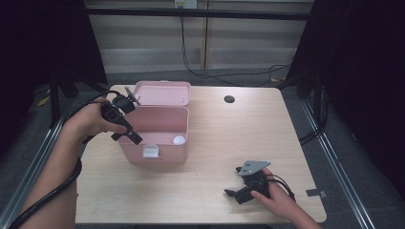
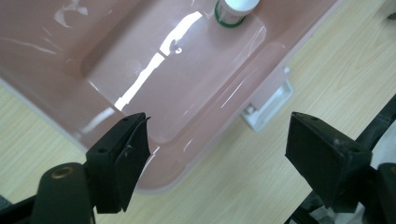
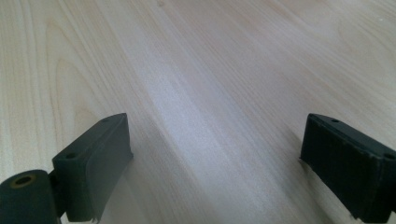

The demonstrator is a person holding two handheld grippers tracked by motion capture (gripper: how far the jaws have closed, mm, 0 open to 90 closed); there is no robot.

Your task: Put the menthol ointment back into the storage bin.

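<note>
A pink plastic box (image 1: 167, 155) stands open on the left half of the wooden table (image 1: 229, 138), its lid (image 1: 162, 93) folded back. A white bottle with a green ring (image 1: 179, 140) (image 2: 236, 7) stands in the box's far right corner. My left gripper (image 1: 126, 137) (image 2: 217, 135) hovers over the box's near left rim (image 2: 154, 182), pointing down into it, jaws open with nothing between them. The box's white latch (image 2: 266, 102) (image 1: 151, 151) hangs on its front wall. My right gripper (image 1: 232, 181) (image 3: 215, 135) rests low on the table at the front right, open over bare wood.
A round cable hole (image 1: 229, 99) sits in the table behind the box's right side. Dark frame rails run along both table sides, and cables lie on the floor at the back.
</note>
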